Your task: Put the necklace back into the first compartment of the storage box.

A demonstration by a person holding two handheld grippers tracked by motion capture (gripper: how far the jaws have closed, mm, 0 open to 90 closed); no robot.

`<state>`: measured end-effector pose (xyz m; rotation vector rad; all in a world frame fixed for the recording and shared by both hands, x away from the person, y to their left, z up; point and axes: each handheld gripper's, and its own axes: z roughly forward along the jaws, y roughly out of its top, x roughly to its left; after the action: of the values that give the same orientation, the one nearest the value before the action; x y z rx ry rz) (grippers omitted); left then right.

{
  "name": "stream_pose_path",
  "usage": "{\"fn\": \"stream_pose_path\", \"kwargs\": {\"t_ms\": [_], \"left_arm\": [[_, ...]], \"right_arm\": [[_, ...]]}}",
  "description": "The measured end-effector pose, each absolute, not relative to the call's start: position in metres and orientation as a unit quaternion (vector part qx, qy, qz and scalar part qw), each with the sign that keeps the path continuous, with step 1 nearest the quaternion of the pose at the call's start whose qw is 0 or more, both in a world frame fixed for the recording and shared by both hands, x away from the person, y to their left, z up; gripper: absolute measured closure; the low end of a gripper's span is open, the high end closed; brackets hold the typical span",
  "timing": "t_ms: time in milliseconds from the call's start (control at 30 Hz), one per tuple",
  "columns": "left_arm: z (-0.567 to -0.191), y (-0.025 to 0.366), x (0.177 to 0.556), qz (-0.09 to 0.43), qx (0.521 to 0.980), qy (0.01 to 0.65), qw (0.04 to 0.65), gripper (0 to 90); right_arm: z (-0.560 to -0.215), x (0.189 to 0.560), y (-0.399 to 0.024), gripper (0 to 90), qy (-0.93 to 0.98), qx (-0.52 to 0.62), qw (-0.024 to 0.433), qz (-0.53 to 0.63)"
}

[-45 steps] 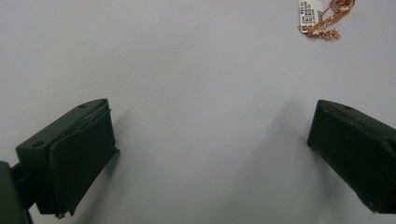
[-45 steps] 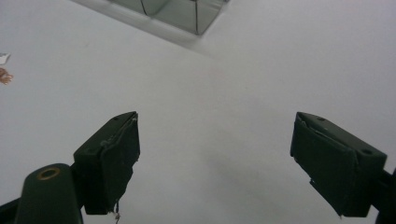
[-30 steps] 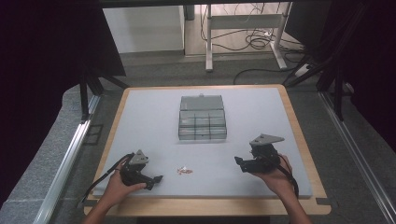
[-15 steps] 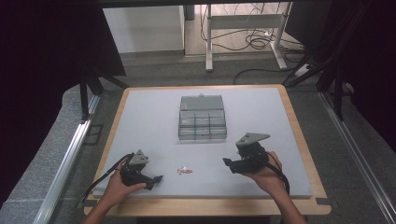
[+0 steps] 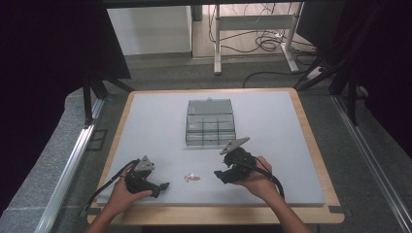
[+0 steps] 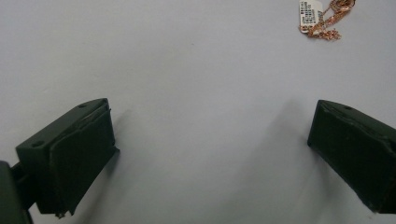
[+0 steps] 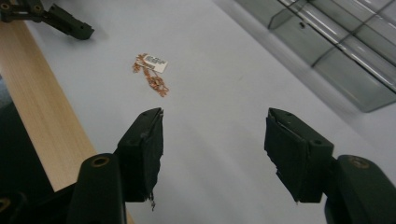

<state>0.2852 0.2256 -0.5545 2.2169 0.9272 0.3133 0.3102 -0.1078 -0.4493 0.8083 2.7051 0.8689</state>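
A thin rose-gold chain with a small white tag [image 5: 193, 177] lies on the pale mat near the front; it shows as the chain [image 7: 153, 73] ahead of my right jaws and the chain [image 6: 323, 18] at the top right of the left gripper view. My right gripper [image 5: 218, 174] is just right of it, jaws apart with nothing between them, and they have just been closing. My left gripper [image 5: 164, 185] rests on the mat left of the chain, open and empty. The left gripper [image 7: 70, 24] also shows far off in the right gripper view.
A clear plastic compartment box [image 5: 210, 122] with its lid up stands at the mat's middle, behind the grippers; one corner of the box [image 7: 336, 46] is in the right gripper view. The wooden table rim [image 5: 214, 214] runs along the front.
My right gripper has moved left across the mat toward the chain, and its jaws stand narrower than before. The left gripper and the chain have stayed put.
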Motion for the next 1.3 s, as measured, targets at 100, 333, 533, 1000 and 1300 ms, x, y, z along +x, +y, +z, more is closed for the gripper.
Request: {"fn": "stream_pose_path", "kwargs": {"t_ms": [100,333,533,1000,1300], "left_arm": [[-0.554,0.226,0.285,0.121,0.856,0.358,0.351,0.5],[-0.554,0.226,0.285,0.121,0.856,0.358,0.351,0.5],[-0.555,0.226,0.285,0.122,0.856,0.358,0.351,0.5],[-0.555,0.226,0.285,0.122,0.856,0.358,0.352,0.5],[-0.554,0.226,0.285,0.121,0.857,0.358,0.351,0.5]], "right_arm": [[-0.451,0.311,-0.102,39.2,0.916,0.264,0.088,0.288],[-0.461,0.317,-0.085,43.0,0.927,0.25,0.069,0.27],[-0.47,0.323,-0.07,46.8,0.935,0.244,0.05,0.253],[-0.484,0.329,-0.045,52.1,0.946,0.226,0.029,0.232],[-0.493,0.334,-0.032,53.9,0.95,0.222,0.015,0.219]]}}
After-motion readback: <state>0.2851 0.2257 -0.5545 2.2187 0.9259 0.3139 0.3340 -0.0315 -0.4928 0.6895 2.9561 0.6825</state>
